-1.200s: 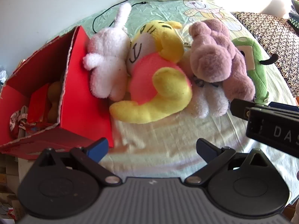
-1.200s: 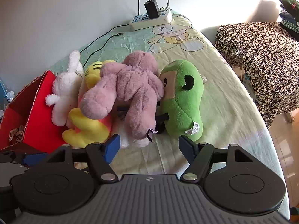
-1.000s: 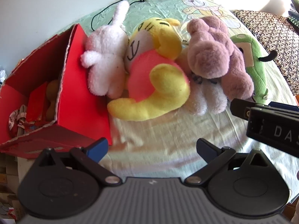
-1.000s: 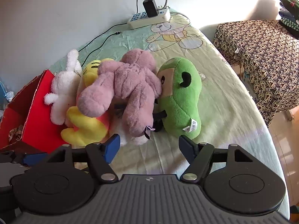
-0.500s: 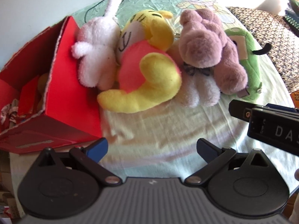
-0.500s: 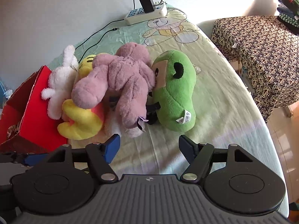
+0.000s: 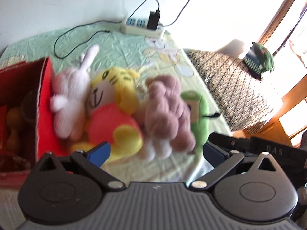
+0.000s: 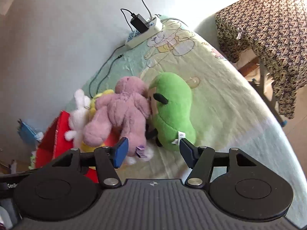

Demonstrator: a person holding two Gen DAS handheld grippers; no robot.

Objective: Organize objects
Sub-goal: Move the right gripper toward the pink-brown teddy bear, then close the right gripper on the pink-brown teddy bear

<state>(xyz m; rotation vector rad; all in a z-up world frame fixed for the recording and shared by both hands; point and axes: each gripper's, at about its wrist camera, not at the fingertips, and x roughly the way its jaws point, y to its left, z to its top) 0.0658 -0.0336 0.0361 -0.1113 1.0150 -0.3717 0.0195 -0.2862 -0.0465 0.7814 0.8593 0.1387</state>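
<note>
A heap of plush toys lies on the pale green sheet: a white rabbit (image 7: 71,95), a yellow cat with a red belly (image 7: 113,105), a mauve bear (image 8: 122,113) and a green toy (image 8: 172,111). The red box (image 7: 45,103) stands open at their left with small items inside. My left gripper (image 7: 155,151) is open, hovering in front of the heap with nothing between its fingers. My right gripper (image 8: 152,150) is open with its jaws closing, just short of the bear's feet and the green toy's bottom; its pads touch neither.
A white power strip (image 8: 144,32) with a black charger and cables lies at the far end by the wall. A table with a patterned brown cloth (image 8: 268,26) stands at the right. Bare sheet (image 8: 220,99) spreads right of the green toy.
The left gripper has risen and tilted up, so more wall and room show, blurred. The right gripper has rolled and shifted, and its fingers stand closer together than before.
</note>
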